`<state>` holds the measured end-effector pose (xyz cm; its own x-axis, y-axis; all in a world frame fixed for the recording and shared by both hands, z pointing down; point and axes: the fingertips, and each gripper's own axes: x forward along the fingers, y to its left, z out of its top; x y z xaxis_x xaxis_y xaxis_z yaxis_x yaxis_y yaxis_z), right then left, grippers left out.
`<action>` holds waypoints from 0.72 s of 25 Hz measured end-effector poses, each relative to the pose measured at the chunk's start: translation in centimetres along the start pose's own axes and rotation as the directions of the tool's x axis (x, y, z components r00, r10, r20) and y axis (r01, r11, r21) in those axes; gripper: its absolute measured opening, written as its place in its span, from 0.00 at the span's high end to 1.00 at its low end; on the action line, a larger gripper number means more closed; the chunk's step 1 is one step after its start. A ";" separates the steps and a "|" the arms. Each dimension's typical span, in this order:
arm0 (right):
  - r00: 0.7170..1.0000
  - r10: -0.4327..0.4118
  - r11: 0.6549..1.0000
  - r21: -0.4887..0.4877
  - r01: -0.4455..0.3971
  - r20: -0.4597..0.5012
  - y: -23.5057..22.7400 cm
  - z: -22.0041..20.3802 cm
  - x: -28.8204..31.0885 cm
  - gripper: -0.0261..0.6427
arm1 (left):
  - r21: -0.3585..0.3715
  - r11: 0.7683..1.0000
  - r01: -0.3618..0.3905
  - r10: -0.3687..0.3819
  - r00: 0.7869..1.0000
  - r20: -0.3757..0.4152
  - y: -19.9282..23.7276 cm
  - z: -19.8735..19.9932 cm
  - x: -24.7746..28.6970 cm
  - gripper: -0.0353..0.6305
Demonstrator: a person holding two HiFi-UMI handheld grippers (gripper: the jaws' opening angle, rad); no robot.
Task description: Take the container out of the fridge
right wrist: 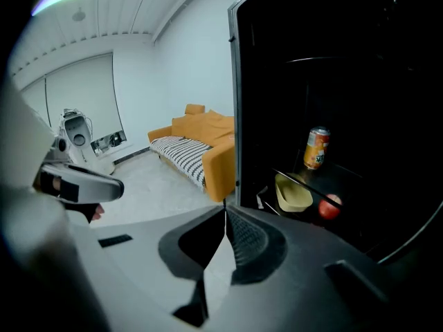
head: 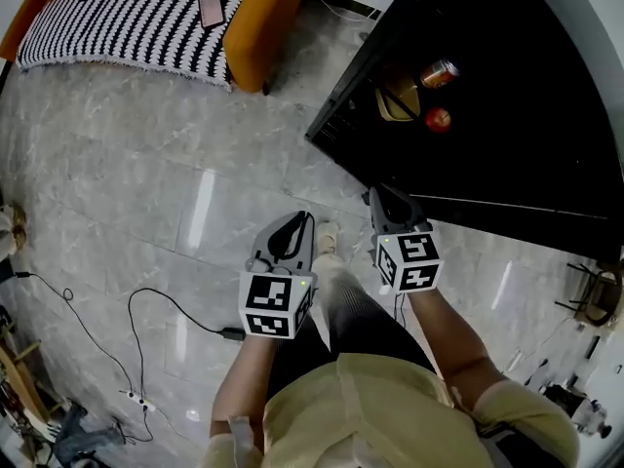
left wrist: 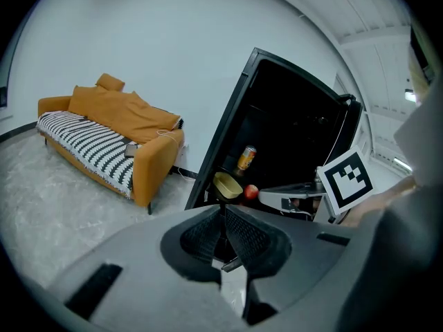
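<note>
Head view: the yellow container (head: 398, 102) is seen on a shelf inside the open fridge (head: 507, 154), beside a can (head: 439, 72) and an apple (head: 438, 119) (untouched by either tool). The left gripper (head: 300, 224) and right gripper (head: 378, 199) are held outside the fridge, jaws pressed together on nothing.

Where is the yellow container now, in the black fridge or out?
In: the shallow yellow container sits on a shelf of the black fridge, beside a round red apple.

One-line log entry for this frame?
phase: pre-reach | fridge: open | container: on shelf, untouched | left gripper: jaws shut, empty | right gripper: jaws shut, empty, outside fridge
</note>
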<state>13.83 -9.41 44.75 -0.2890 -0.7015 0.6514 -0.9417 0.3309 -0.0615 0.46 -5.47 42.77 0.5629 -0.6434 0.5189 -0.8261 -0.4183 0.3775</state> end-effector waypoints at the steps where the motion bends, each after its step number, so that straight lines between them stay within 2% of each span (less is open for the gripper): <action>1: 1.000 0.002 1.000 -0.004 -0.002 -0.006 -0.3 -0.2 0.4 0.92 | 0.000 1.000 -0.003 0.003 1.000 0.000 0.0 -0.2 0.3 0.89; 12: 1.000 -0.003 0.998 -0.062 0.002 -0.021 -3.4 -0.8 5.7 0.92 | -0.004 0.999 -0.054 0.054 0.998 -0.017 1.7 -1.8 3.7 0.89; 18: 1.000 -0.014 0.998 -0.066 0.013 -0.025 -4.7 -1.5 7.9 0.92 | -0.017 0.999 -0.051 0.051 0.998 -0.022 1.8 -2.9 5.9 0.89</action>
<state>16.19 -15.55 51.30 -0.2710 -0.6902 0.6709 -0.9317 0.3631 -0.0028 2.36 -8.12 48.73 0.5207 -0.6494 0.5542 -0.8533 -0.3743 0.3632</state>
